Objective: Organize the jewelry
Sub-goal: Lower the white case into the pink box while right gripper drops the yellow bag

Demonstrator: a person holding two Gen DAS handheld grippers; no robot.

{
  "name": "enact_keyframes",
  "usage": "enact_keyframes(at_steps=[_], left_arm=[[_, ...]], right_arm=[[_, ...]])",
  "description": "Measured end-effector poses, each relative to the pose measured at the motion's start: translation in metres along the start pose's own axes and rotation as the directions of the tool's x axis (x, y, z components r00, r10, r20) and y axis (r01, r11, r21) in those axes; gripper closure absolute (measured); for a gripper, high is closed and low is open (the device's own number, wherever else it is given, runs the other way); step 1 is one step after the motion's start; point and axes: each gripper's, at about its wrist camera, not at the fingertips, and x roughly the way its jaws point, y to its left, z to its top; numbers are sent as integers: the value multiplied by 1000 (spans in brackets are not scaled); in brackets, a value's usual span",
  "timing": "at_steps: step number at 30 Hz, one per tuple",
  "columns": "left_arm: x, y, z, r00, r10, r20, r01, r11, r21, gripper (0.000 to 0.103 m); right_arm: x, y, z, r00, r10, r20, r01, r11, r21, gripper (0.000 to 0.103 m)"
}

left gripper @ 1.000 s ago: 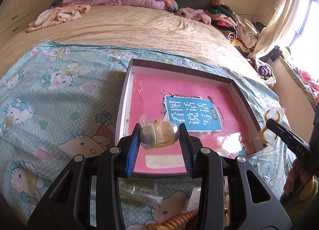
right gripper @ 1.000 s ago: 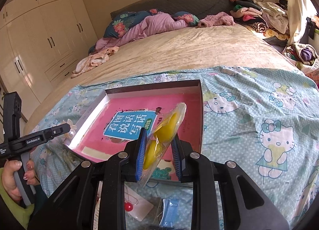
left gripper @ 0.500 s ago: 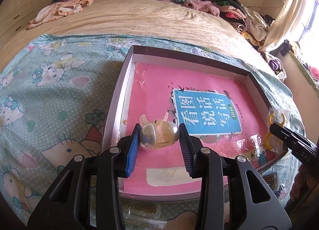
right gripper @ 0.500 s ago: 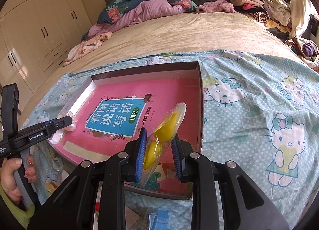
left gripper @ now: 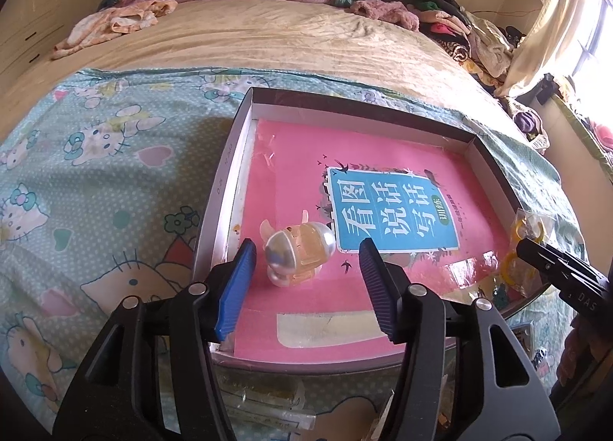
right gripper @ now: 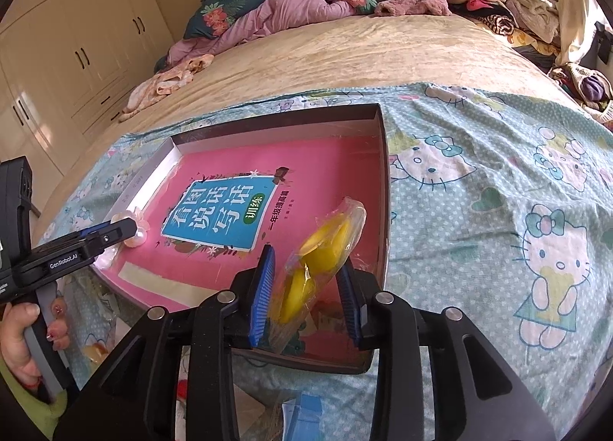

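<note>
Both jaws have just been opening: left gripper stands wide, clip dropped in the tray; right gripper barely parted, bag loose between, so both pieces land.

Right tongs over the box corner.
Jaws just opening; bagged yellow rings between the blue pads, above the pink book in the shallow box.

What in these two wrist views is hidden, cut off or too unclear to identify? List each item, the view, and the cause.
- Items on the bedspread below the tray: left wrist view, hidden behind the left gripper.
- Yellow pieces in the clear bag: right wrist view, blurred by plastic, type unclear.
- Pearly clip: underside hidden.
- Blue packet: right wrist view, cut off by the right gripper.
</note>
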Motion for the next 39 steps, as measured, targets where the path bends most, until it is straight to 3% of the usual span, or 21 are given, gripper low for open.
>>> enact_keyframes(at_steps=[6, 14, 23, 33, 39], left_arm=[[-10, -1, -2, 1000, 3, 13, -3, 1000, 2, 38], [-26, -2, -2, 999, 1, 33, -1, 1000, 0, 21], [-49, 0, -1, 998, -7, 69, 8, 1000, -14, 11], [-82, -5, -3, 992, -15, 126, 16, 1000, -6, 10], [-98, -8, -8, 989, -21, 145, 20, 1000, 4, 10]], right_arm=[[-15, -2, -4, 1000, -1, 20, 1, 1000, 12, 59], [-25, 0, -4, 999, -8, 32, 8, 1000, -8, 56], [-44, 8, 0, 997, -14, 80, 17, 999, -30, 51], [-74, 9, 0, 991, -10, 131, 15, 999, -33, 49], [-97, 13, -5, 986, 9, 169, -4, 999, -34, 36]])
